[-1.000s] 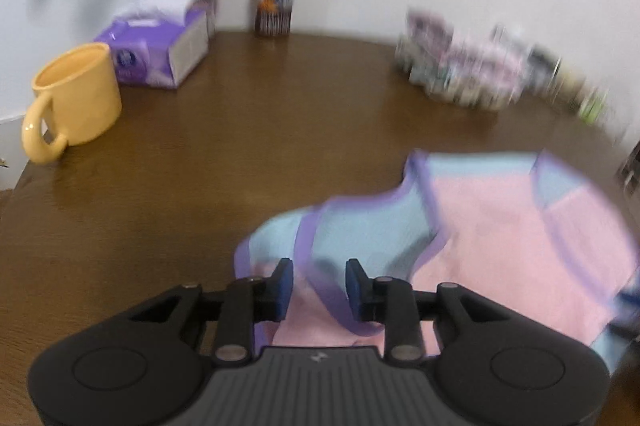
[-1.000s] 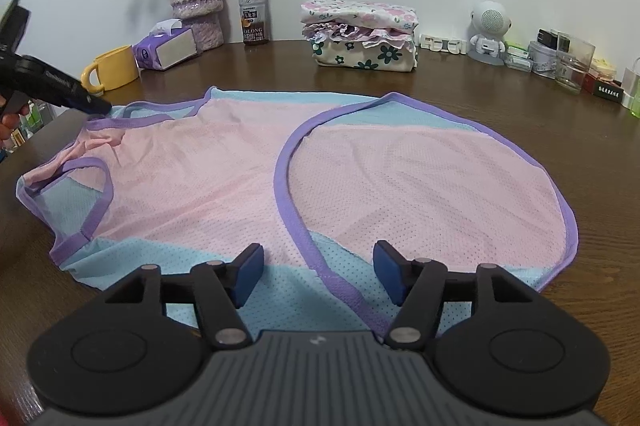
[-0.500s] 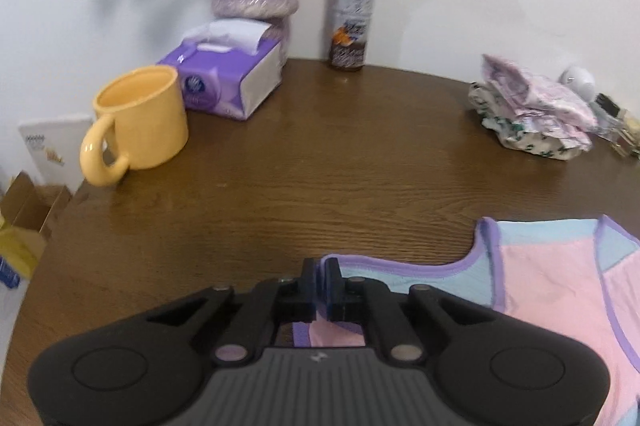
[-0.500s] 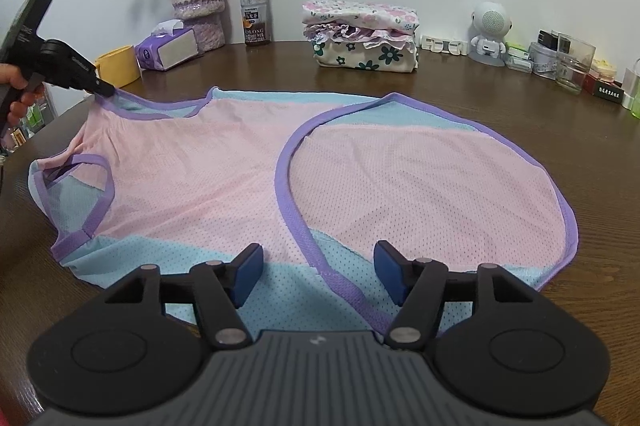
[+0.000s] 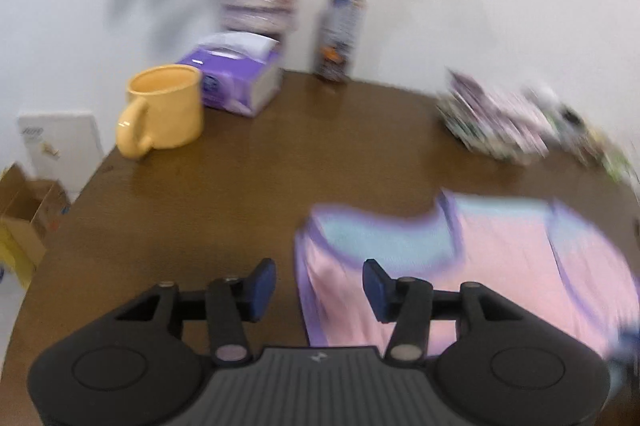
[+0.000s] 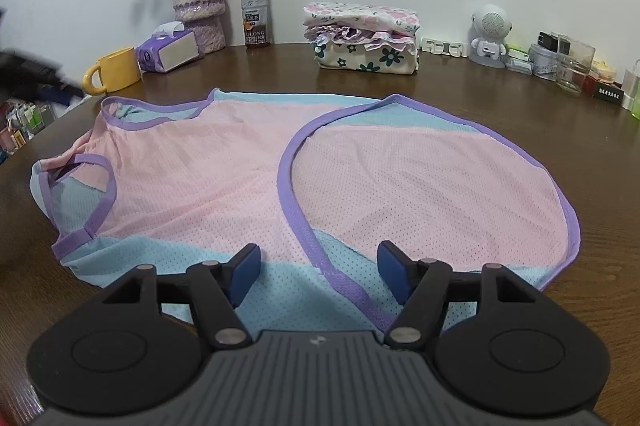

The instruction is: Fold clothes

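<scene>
Brown wooden table (image 6: 500, 106) carries my pink-and-blue mesh garment (image 6: 224, 186), spread flat (purple trim). My left gripper (image 5: 318, 284) is opening above its corner, pinching nothing. My right gripper (image 6: 318, 274) hangs open over the near hem, pads clear.

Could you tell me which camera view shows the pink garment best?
The right wrist view: the garment lies sharp and almost whole on the table, purple trim and blue panels clear. The left wrist view is motion-blurred and catches only one corner of it, under the opening left gripper, whose pads are off the cloth.
</scene>
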